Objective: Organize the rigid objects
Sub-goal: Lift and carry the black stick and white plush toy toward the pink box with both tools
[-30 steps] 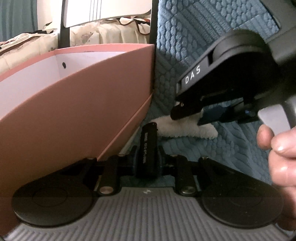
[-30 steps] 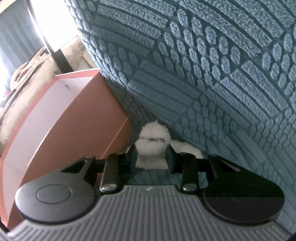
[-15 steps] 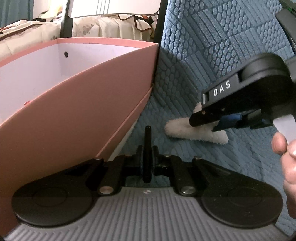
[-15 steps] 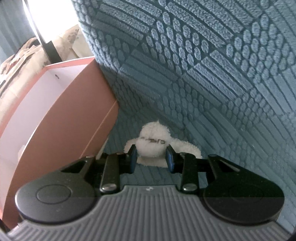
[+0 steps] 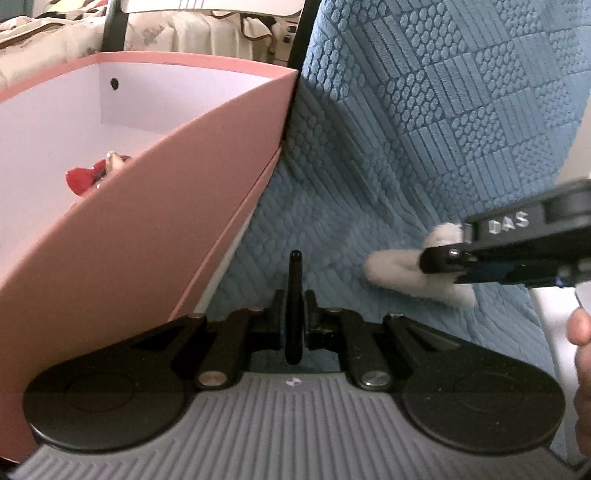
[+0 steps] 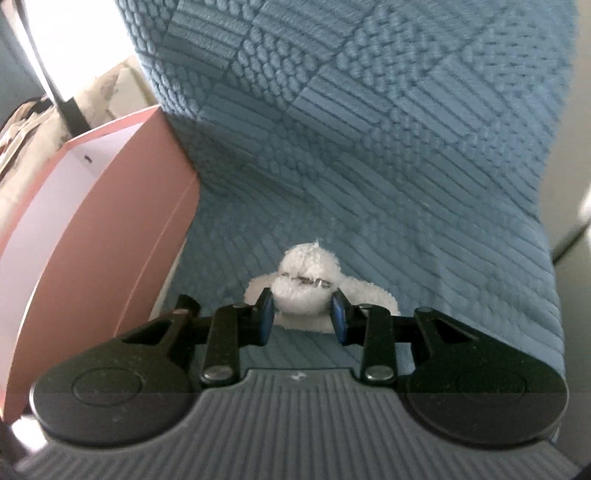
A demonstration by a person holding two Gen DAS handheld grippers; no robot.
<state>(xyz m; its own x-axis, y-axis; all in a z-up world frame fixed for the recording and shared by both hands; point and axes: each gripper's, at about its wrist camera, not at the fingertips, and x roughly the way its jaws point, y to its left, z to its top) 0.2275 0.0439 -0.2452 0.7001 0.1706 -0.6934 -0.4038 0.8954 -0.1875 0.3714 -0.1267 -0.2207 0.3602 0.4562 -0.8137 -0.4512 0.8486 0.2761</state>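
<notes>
Left gripper (image 5: 294, 325) pinched tight on a thin black stick (image 5: 294, 295), long axis running straight out ahead along the fingers, tip poking forward over the blue quilt (image 5: 424, 129). Right gripper (image 6: 302, 317) clamped on a white fluffy toy (image 6: 308, 284), some small metal clip or chain across its middle, too small to make out. Seen from the left wrist, toy (image 5: 406, 271) off to the right and a bit ahead, right gripper (image 5: 461, 258) coming in from that side with a hand (image 5: 581, 328) at the edge.

Key bit for the next move, guessing a drop-off: pink box (image 5: 155, 221) right up against the left gripper's left side, open top just ahead-left of the stick tip. From the right gripper, box (image 6: 110, 229) further away, over to the left. So left hand clearly nearer. Probably just needs the stick up and swung left over the rim.

Further in: white lining, small hole in the far wall, something red (image 5: 83, 179) plus a pale bit on the bottom. Can't tell what exactly. Beyond that, rumpled floral bedding (image 5: 184, 33).
</notes>
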